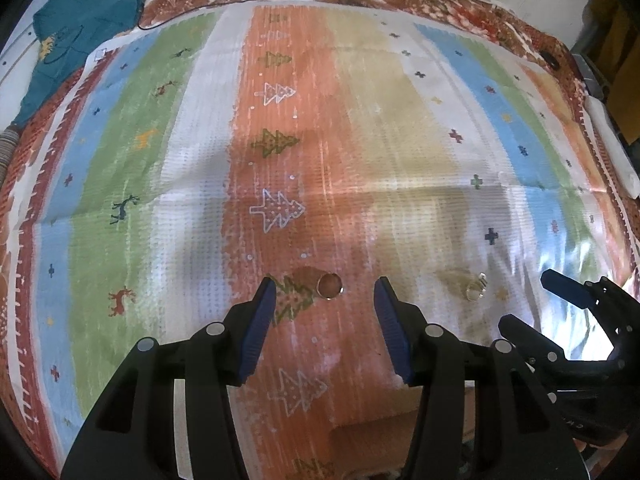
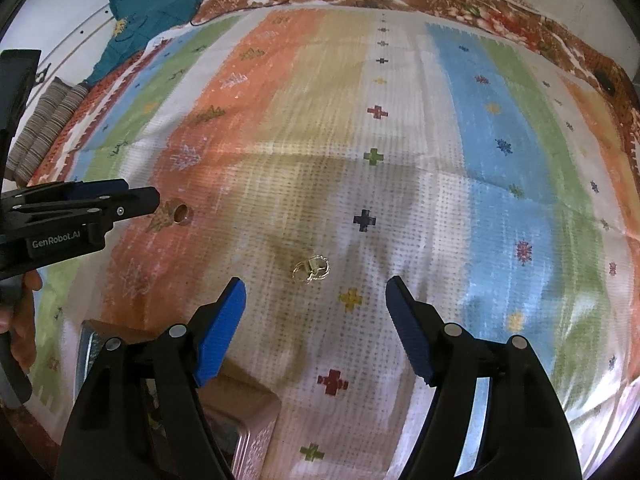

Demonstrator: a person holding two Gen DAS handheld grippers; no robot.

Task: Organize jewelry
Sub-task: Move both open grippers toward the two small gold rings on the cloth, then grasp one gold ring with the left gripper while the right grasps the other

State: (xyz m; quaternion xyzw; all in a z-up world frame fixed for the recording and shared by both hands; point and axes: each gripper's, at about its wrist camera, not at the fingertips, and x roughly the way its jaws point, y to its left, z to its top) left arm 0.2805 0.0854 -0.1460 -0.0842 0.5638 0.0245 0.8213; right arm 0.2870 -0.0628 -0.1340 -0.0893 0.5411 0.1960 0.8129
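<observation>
My left gripper has its blue-padded jaws spread wide with nothing between the pads. Just ahead of them, slightly nearer the left pad, a small gold band ring stands on edge on the orange stripe of the striped woven cloth with tree and cross motifs, beside a green tree motif. From the right wrist view I see the same ring just off the tip of the left gripper, apart from it.

My right gripper also has its jaws wide apart and empty. Ahead of them, roughly centred in the gap, a tangled piece of thin gold jewelry lies flat on the pale stripe, near a yellow cross motif; it may be a chain or an ornate ring, the fisheye blur keeps me from telling. In the left wrist view this piece looks pale and glassy, lying between the ring and the right gripper, whose fingers show at the right edge.

Under my right gripper's left finger sits a brown box with a patterned side, close to the lower edge. Far back, a teal garment lies crumpled at the cloth's upper left corner, and striped rolled fabric rests along the left border.
</observation>
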